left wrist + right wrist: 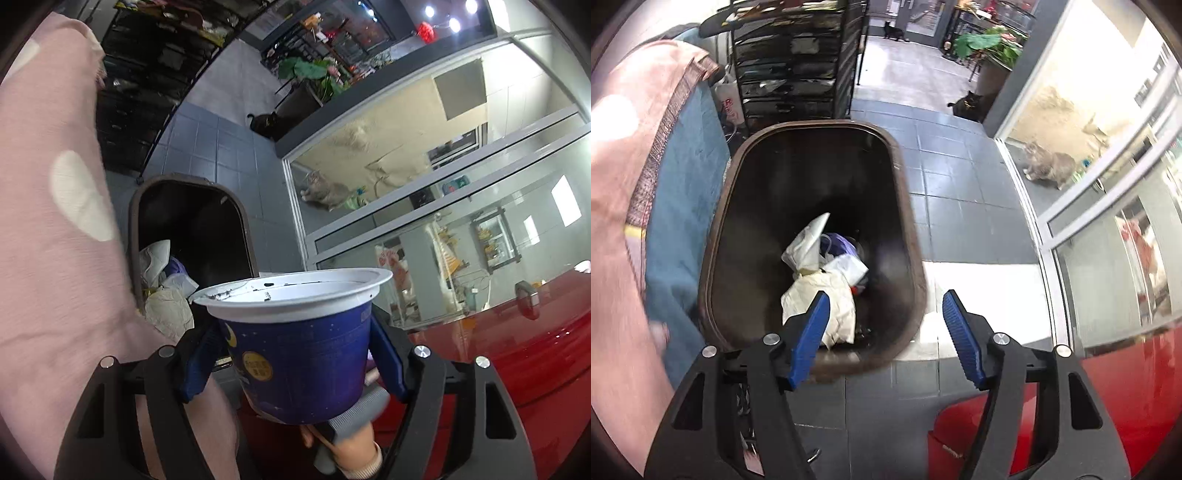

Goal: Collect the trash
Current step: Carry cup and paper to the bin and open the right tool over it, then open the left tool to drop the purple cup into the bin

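My left gripper (295,354) is shut on a dark blue paper cup (303,354) with a white rim, held upright in the air to the right of a brown trash bin (245,229). Crumpled white paper (166,295) lies in the bin. In the right wrist view the same bin (908,236) stands open below, with crumpled white and purple trash (820,273) at its bottom. My right gripper (884,325) is open and empty, hovering over the bin's near rim.
A pink cloth (48,221) fills the left. A shiny red surface (517,358) lies at the right. Grey tiled floor (945,155), a black wire rack (798,62), glass panels (1108,166), a grey cat (1049,166) and a black cat (967,105) surround the bin.
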